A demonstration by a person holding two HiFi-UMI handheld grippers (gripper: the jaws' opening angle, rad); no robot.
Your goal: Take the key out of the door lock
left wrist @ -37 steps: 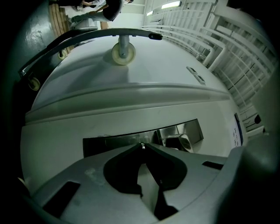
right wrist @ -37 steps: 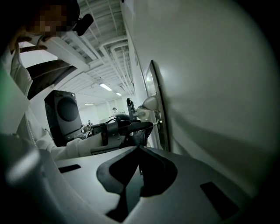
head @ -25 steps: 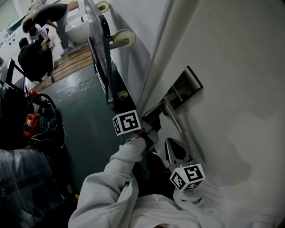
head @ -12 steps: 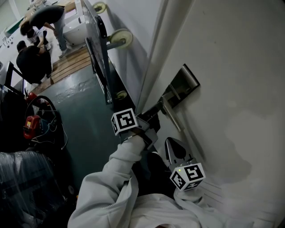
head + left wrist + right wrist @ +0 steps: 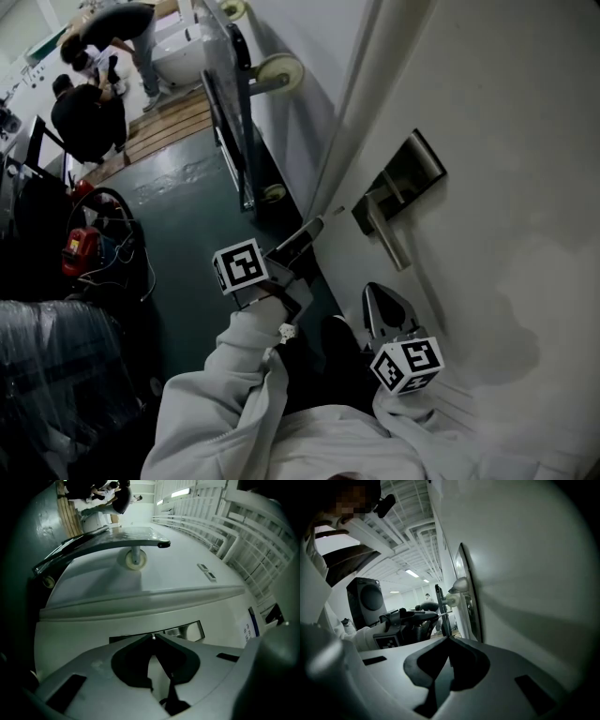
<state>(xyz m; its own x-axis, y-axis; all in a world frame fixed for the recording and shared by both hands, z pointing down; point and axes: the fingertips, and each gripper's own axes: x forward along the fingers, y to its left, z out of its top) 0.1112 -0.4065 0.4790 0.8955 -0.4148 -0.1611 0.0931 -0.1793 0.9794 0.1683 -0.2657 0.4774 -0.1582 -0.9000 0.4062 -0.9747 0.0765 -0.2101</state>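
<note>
Left tongs [image 5: 312, 227] are closed on the key [image 5: 444, 612], which is seen clear of the lock.

Nearest, the right tongs [image 5: 375, 291] are held shut and empty close to the door [image 5: 506, 141], just below the handle [image 5: 389, 234]; no part in the work is judged to be needed from them. Further out, the key is pinched by its near end in the narrow tips of the left tongs. Its long axis lies along the jaws and is aimed at the dark lock plate [image 5: 417, 167]. A gap is seen between its tip and the plate, so the withdrawal is judged done. Since the plate lies straight ahead of the tips, any coming move is best made backward along that axis, away from the door. Beyond, a wheeled frame [image 5: 220, 103] and people [image 5: 89, 112] can be made out.
</note>
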